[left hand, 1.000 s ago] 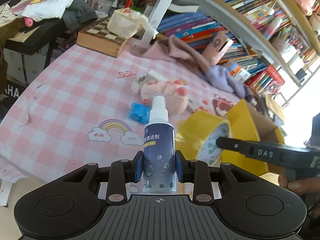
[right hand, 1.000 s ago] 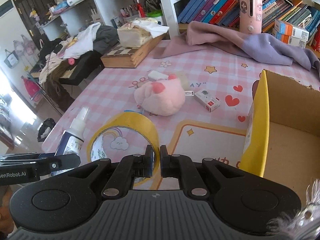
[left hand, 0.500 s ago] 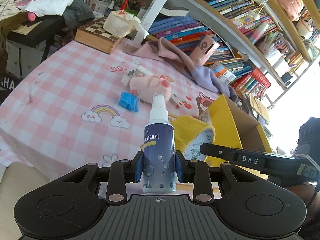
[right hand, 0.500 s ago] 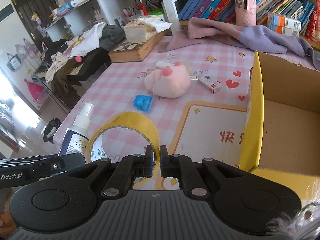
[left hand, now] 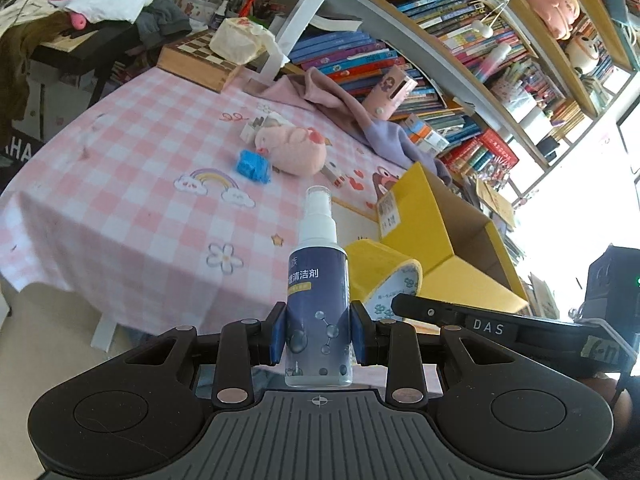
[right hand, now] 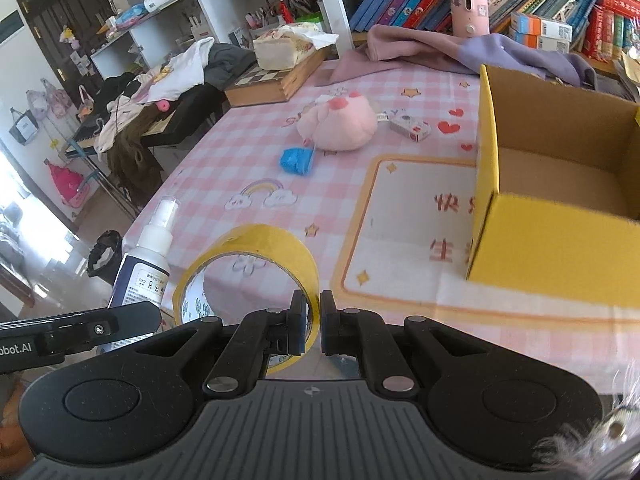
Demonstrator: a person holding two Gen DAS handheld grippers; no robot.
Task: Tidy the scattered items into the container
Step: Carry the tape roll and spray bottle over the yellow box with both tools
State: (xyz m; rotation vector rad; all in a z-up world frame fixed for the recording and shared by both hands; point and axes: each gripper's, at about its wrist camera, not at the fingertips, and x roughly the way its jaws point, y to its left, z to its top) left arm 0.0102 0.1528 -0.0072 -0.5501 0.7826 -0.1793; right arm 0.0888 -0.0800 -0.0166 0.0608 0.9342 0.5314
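My left claw (left hand: pixel 319 334) pinched the upright bottle (left hand: pixel 318 300) while my right claw (right hand: pixel 314 328) pinched the tape's (right hand: pixel 256 258) rim, both near the box (right hand: pixel 556 216).

box (right hand: pixel 560 236): right side cut off by the picture's edge
bottle (right hand: pixel 140 272): base hidden behind the left gripper (left hand: pixel 318 334)
tape (left hand: pixel 384 276): lower rim hidden

The spray bottle (left hand: pixel 318 312) clamped in the left gripper (left hand: pixel 319 334) looks like glossy plastic. The tape roll (right hand: pixel 256 264) pinched by the right gripper (right hand: pixel 313 330) is shiny film. Right of it, the box (right hand: pixel 544 240) — matt cardboard; ahead, a fuzzy plush toy (right hand: pixel 340 126) on smooth checked tablecloth (right hand: pixel 224 152).
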